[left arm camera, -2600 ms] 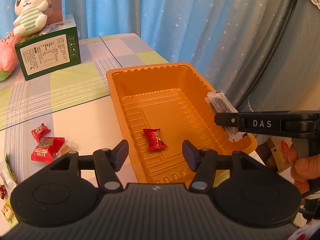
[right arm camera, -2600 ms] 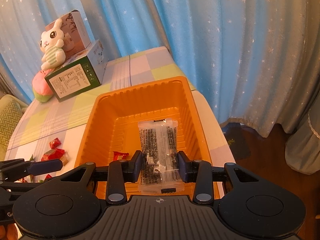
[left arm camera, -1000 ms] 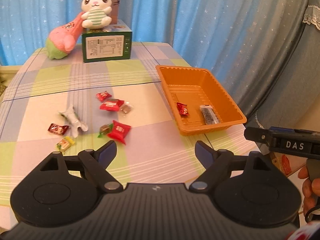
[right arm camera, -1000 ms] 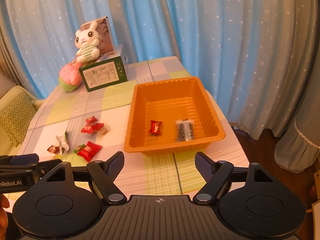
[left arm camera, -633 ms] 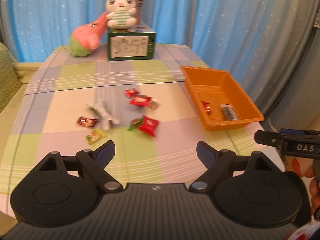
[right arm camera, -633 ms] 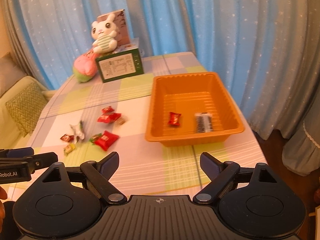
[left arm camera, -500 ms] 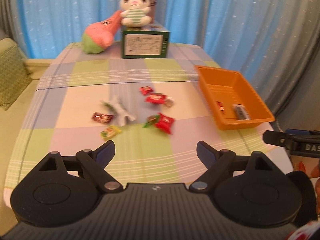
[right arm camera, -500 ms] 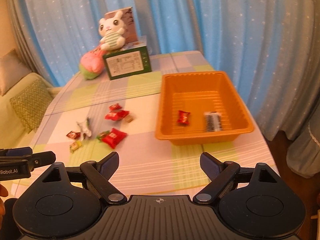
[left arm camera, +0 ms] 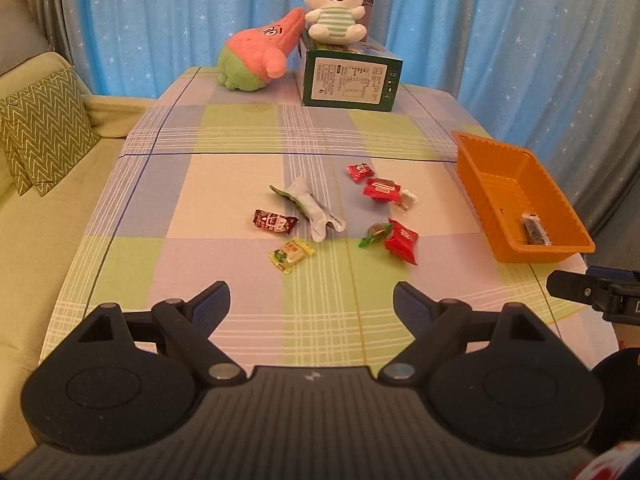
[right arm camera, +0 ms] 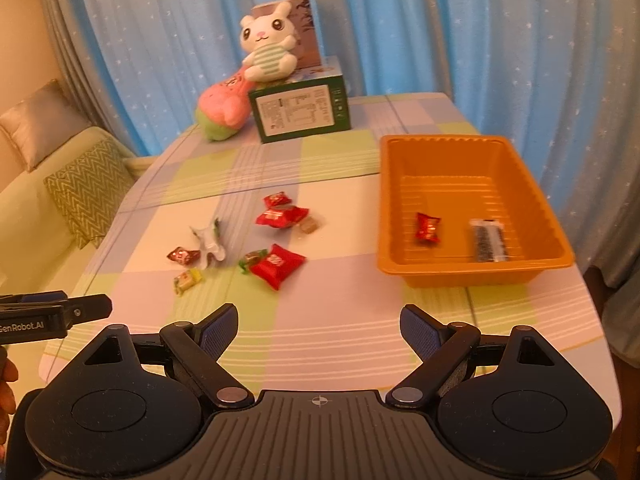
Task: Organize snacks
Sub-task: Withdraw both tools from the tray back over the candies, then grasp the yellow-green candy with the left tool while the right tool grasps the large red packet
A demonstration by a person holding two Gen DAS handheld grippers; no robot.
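Left wrist view: my left gripper point(left arm camera: 312, 300) has its fingers spread wide and empty above the desk point(left arm camera: 224, 280). Loose snacks point(left arm camera: 401, 240) lie mid-desk; the orange tray point(left arm camera: 488, 200) sits right.

Right wrist view: my right gripper point(right arm camera: 319, 325) likewise stands wide, empty. The tray point(right arm camera: 400, 240) holds a red candy point(right arm camera: 427, 227) and a dark packet point(right arm camera: 488, 239).

Black left gripper point(left arm camera: 312, 300) body, ribbed base, blue-padded jaws, silver pivot screws.
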